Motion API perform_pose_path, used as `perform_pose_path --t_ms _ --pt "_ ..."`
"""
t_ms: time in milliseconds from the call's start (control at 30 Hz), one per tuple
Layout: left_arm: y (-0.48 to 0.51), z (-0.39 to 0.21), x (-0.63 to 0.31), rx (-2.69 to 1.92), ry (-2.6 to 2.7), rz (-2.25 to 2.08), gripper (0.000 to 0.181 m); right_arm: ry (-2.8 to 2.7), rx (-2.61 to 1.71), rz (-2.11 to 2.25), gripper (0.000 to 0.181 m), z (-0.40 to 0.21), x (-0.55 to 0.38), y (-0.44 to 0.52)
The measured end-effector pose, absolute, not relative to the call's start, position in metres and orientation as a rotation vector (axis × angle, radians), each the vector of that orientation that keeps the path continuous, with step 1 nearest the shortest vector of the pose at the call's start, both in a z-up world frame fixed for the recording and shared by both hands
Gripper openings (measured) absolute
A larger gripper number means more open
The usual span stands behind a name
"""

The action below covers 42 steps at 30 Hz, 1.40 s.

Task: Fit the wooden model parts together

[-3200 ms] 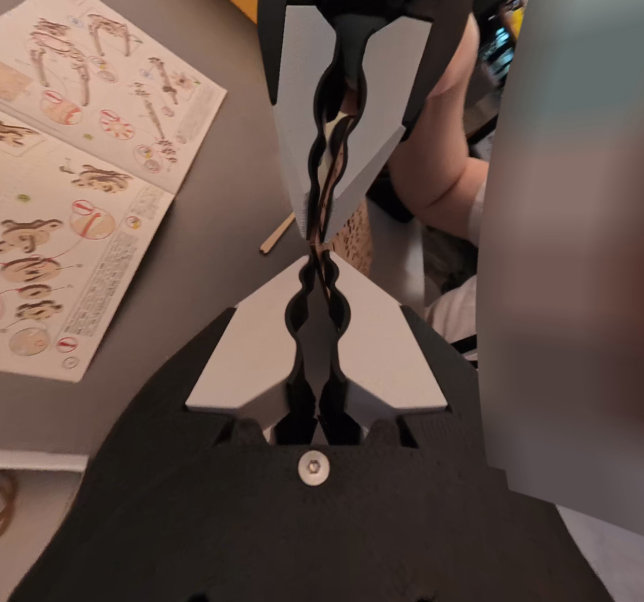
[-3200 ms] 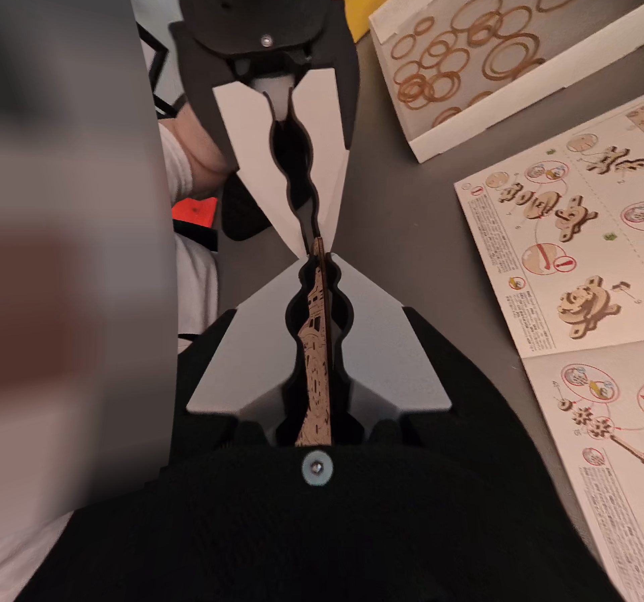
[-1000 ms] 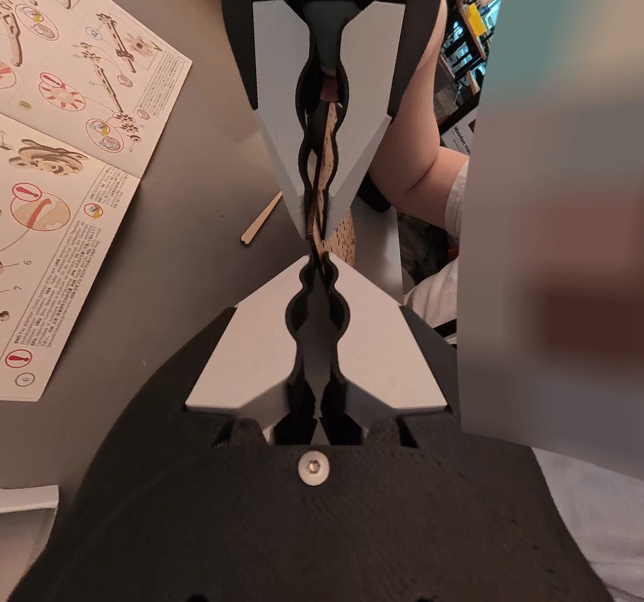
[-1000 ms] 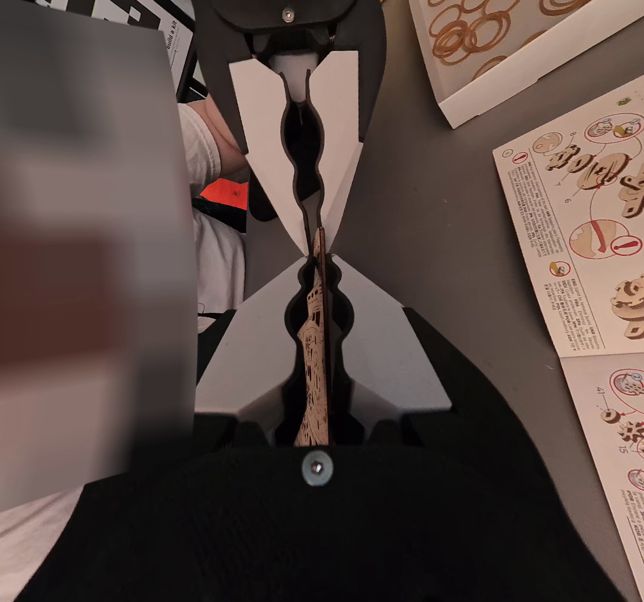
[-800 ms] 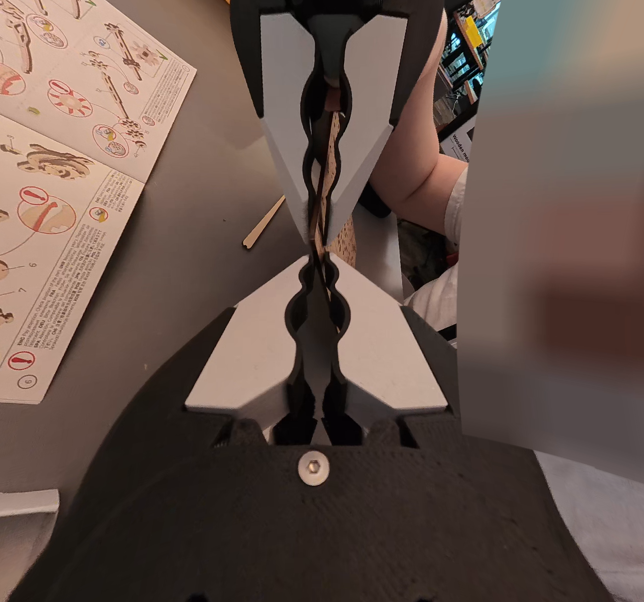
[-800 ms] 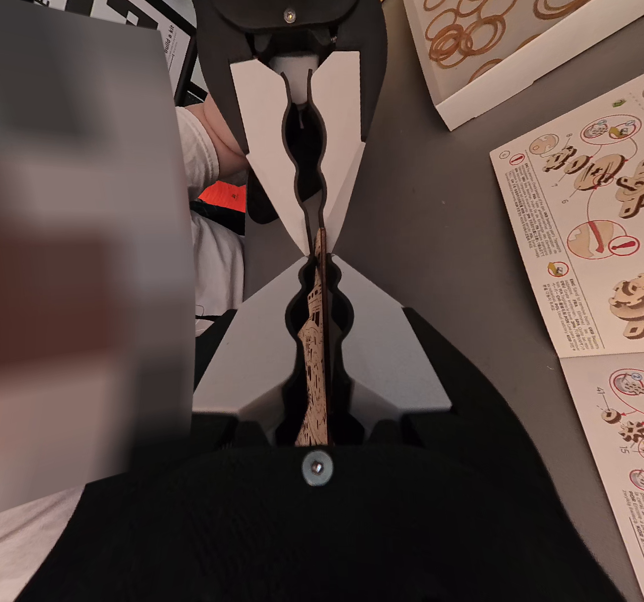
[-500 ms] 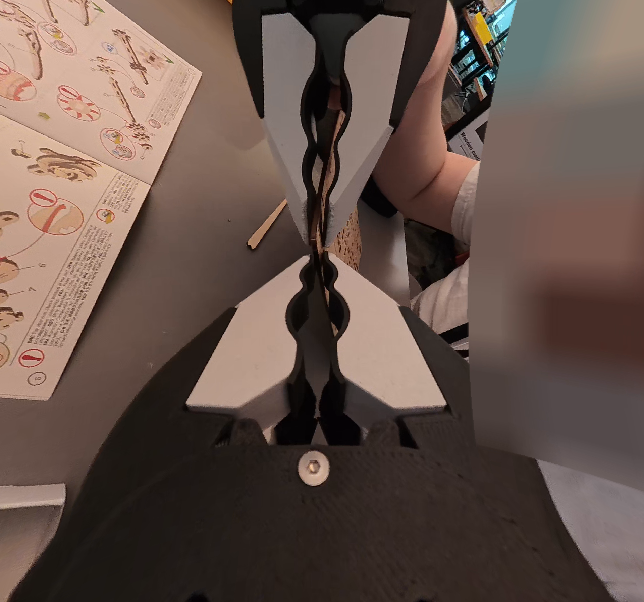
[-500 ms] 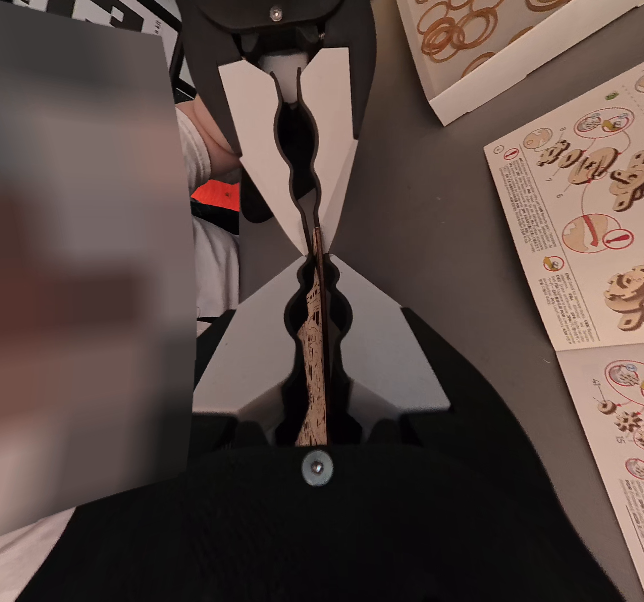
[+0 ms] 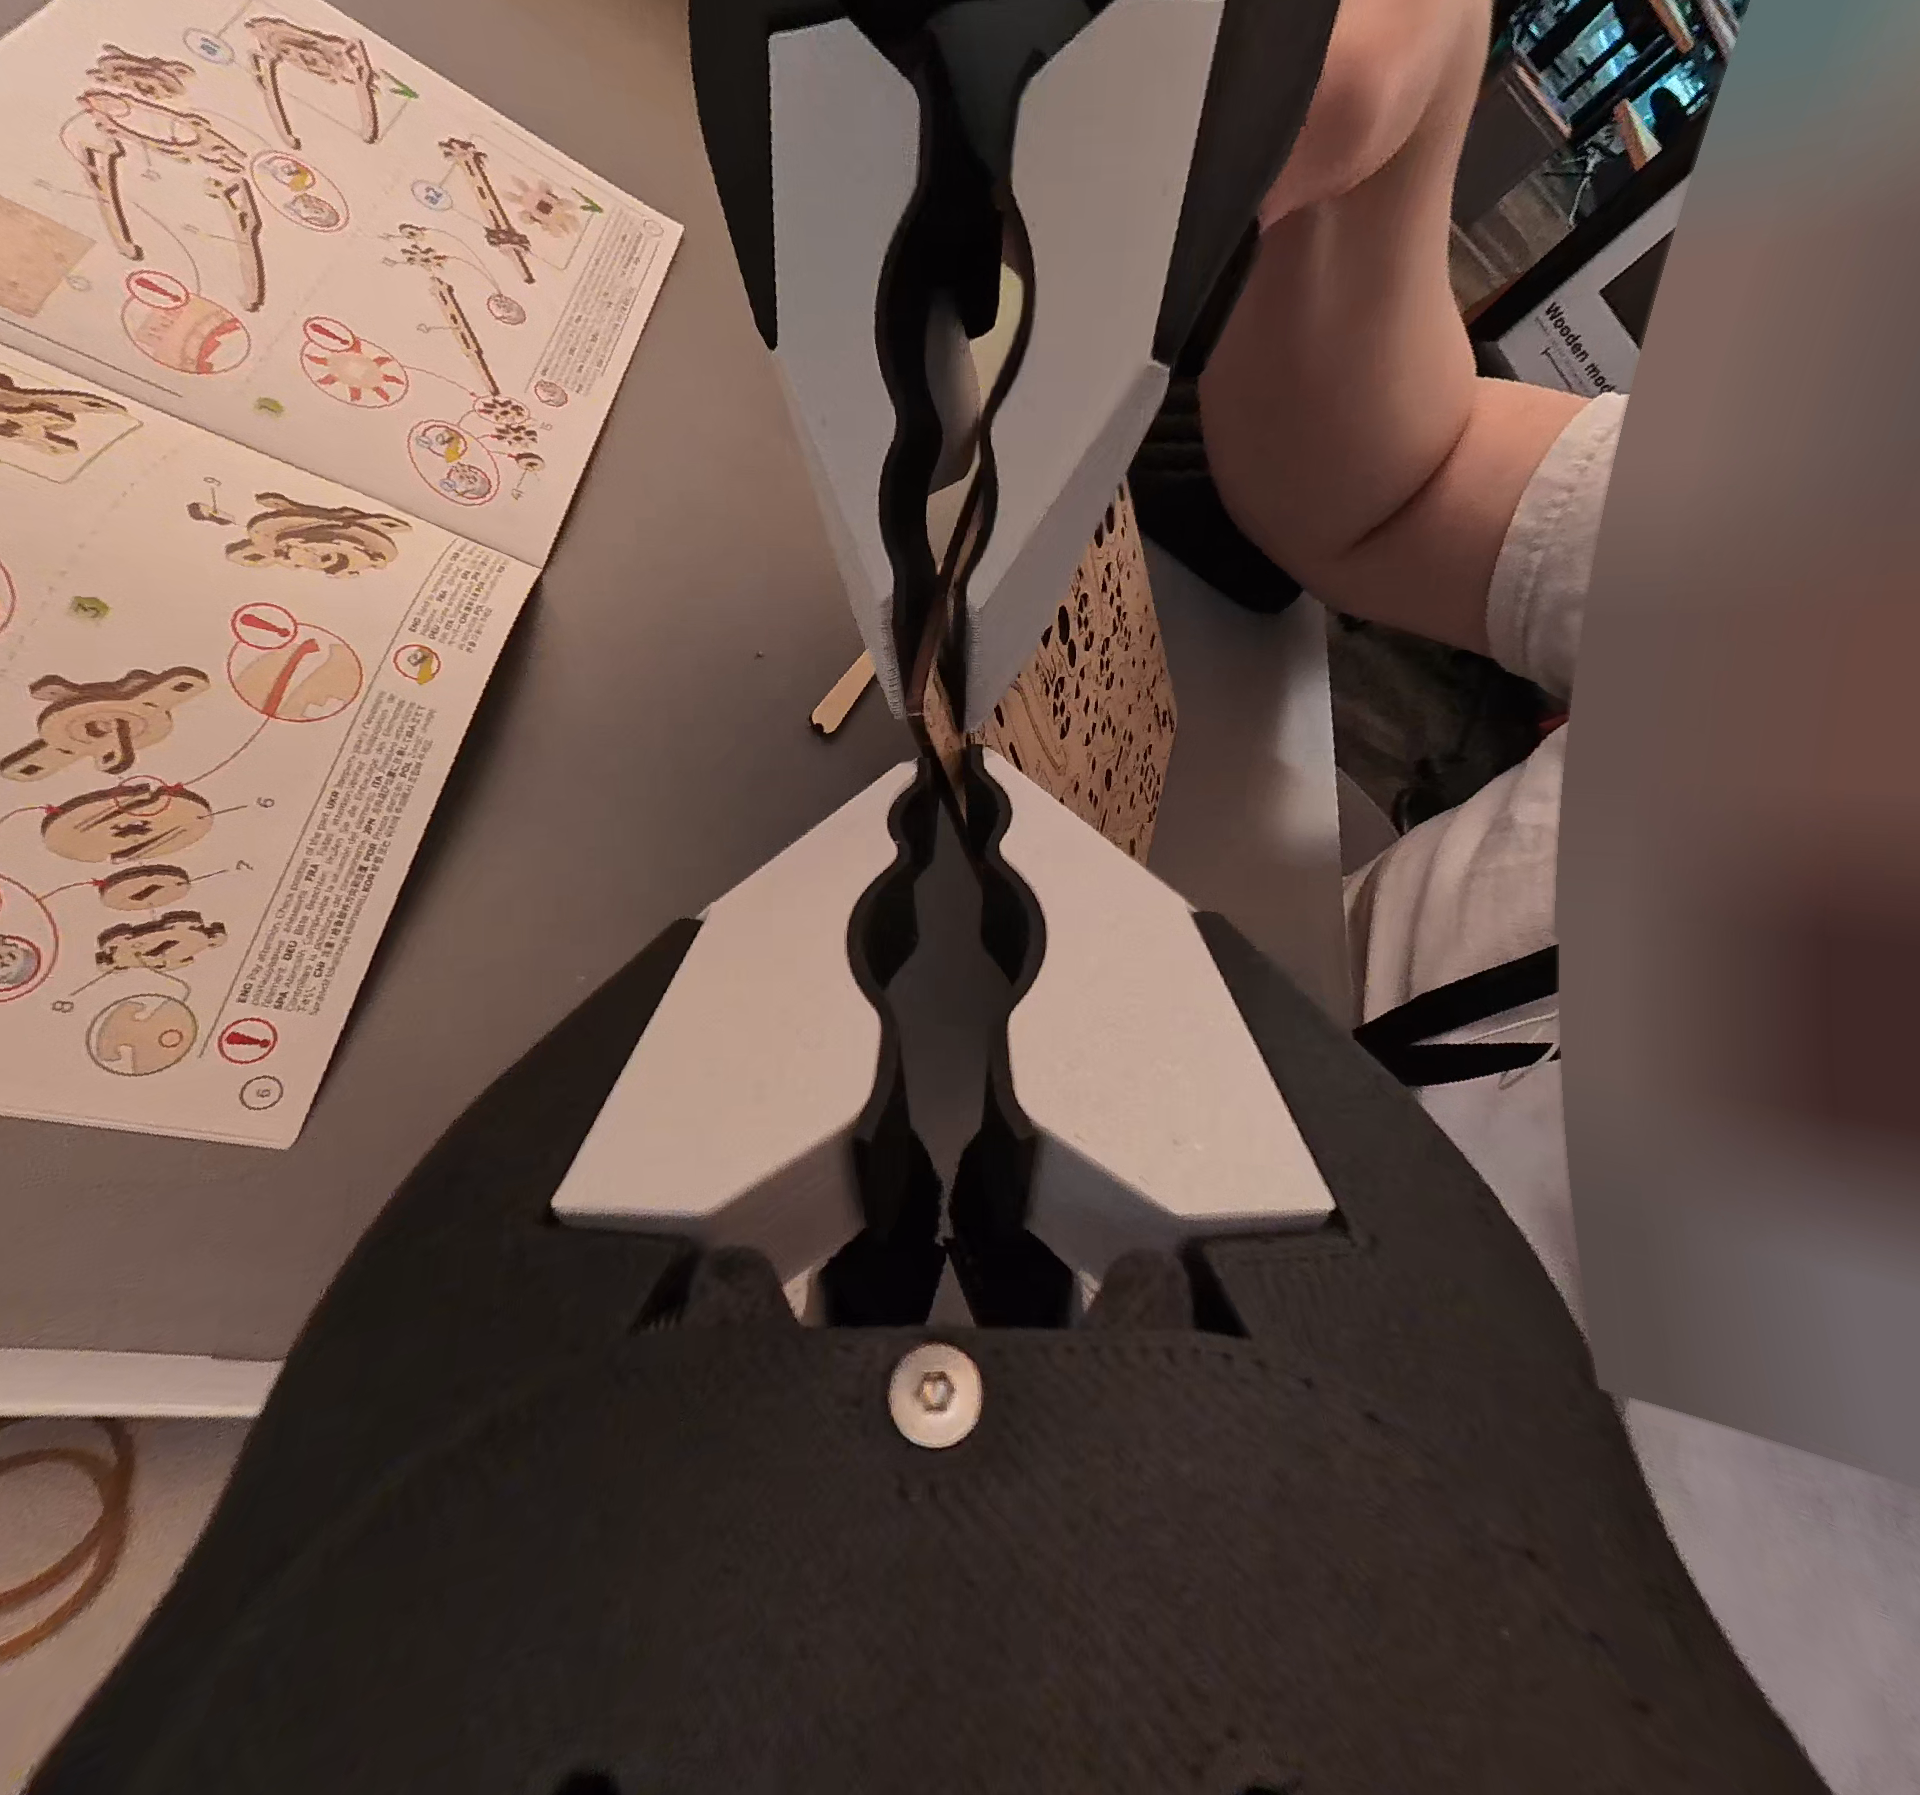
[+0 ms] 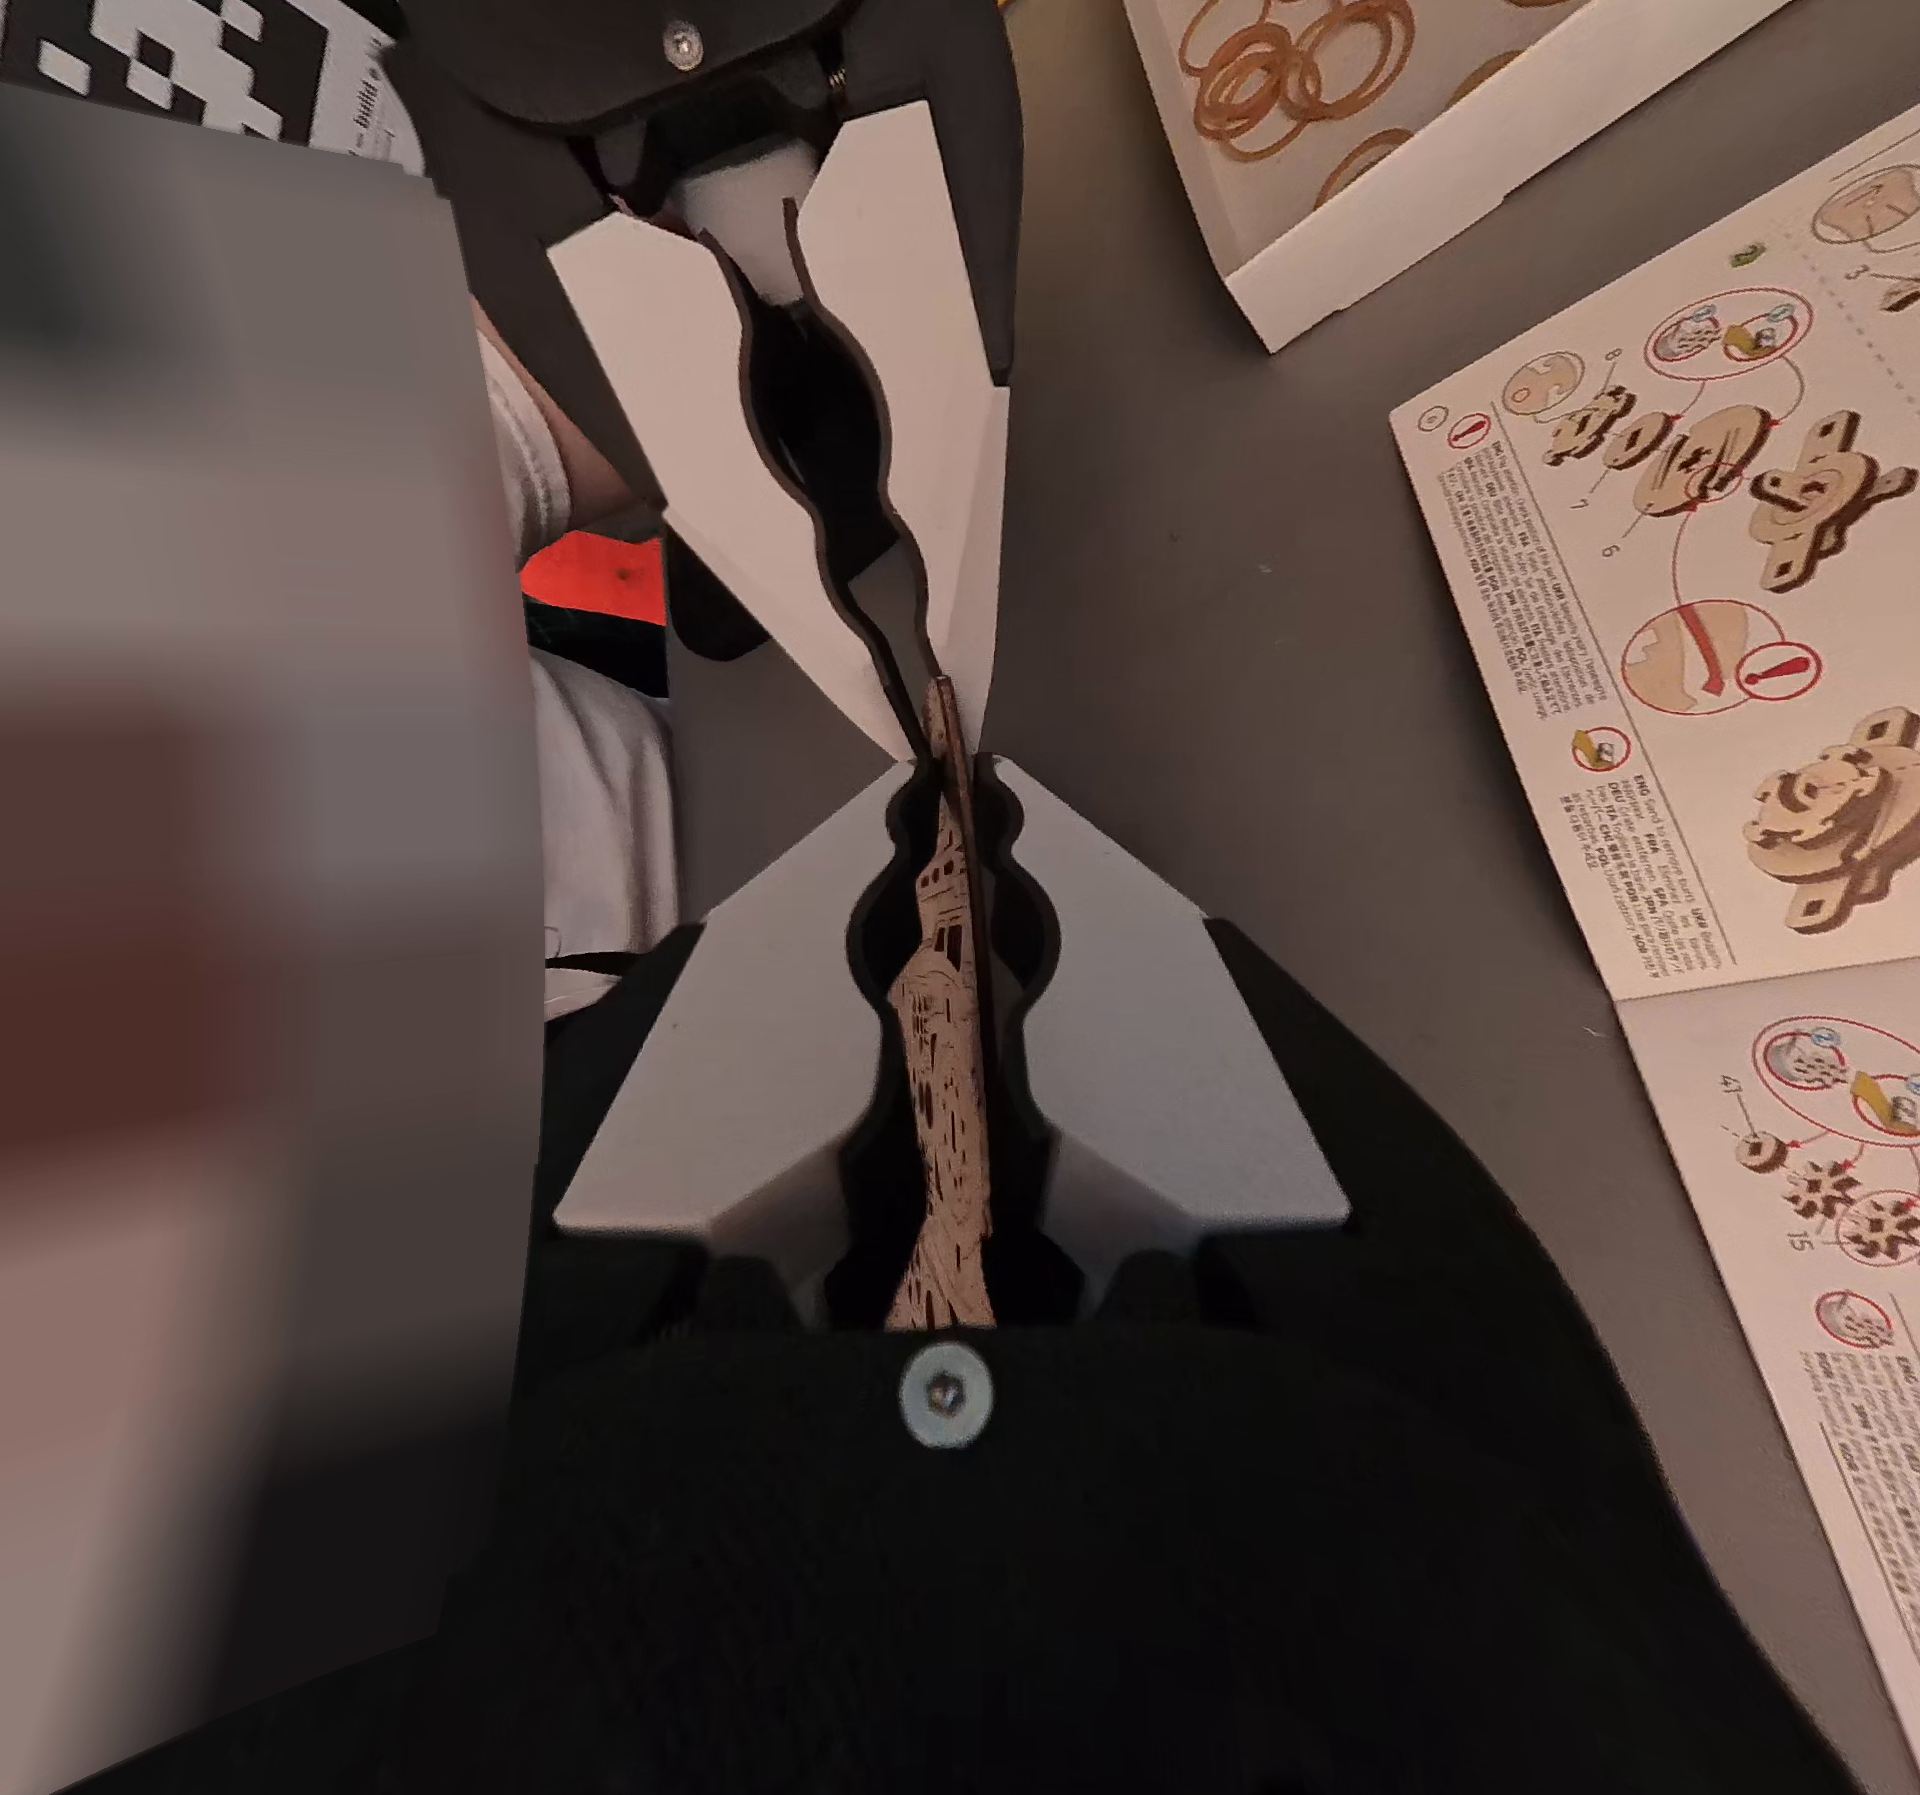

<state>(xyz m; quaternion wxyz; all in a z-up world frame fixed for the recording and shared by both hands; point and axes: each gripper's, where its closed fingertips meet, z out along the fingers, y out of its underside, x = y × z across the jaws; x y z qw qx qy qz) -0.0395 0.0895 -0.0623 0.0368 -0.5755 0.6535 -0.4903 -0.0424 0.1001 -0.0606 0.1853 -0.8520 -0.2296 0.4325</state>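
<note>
Your two grippers meet tip to tip above a matte dark grey table (image 9: pixel 644 914). Both are coarse black printed bodies carrying pale grey wedge fingers lined with wavy black pads.

Right gripper (image 10: pixel 948 769): fingers closed on a thin engraved wooden part (image 10: pixel 945 1101), a flat laser-cut plywood sheet with dark burnt edges and fine line engraving. It stands edge-on between the pads, running from near the silver screw up to the fingertips, and its top end pokes just past them. In the left wrist view the same gripper (image 9: pixel 930 696) hangs from above, and a spotted patterned face of the wood (image 9: pixel 1091 706) shows behind its tips.

Left gripper (image 9: pixel 940 779): fingertips drawn together, pinching a dark thin edge that crosses between the two sets of tips. Whether that edge is a second piece or the same sheet, you cannot tell. From the right wrist view, this gripper (image 10: pixel 930 706) touches the part's top end.

Surroundings: an open instruction booklet (image 9: pixel 260 498) with printed assembly drawings lies flat on the table; a small flat wooden stick (image 9: pixel 842 696) lies just beside the tips; a white cardboard tray (image 10: pixel 1455 187) holds tan rubber bands (image 10: pixel 1278 62). A bare forearm (image 9: pixel 1351 343) sits behind the right gripper.
</note>
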Motion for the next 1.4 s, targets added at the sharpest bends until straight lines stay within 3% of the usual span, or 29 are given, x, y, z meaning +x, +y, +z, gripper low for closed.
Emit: perform_pose_path --t_ms 1133,1400 --pt "0.083 -0.075 -0.042 -1.829 2.057 -1.496 0.003 -0.892 -2.437 0.986 0.009 -0.075 -0.044 0.094" --pt "0.08 -0.073 -0.042 -1.835 2.062 -1.584 0.004 -0.781 -2.373 1.316 0.007 -0.071 -0.047 0.09"
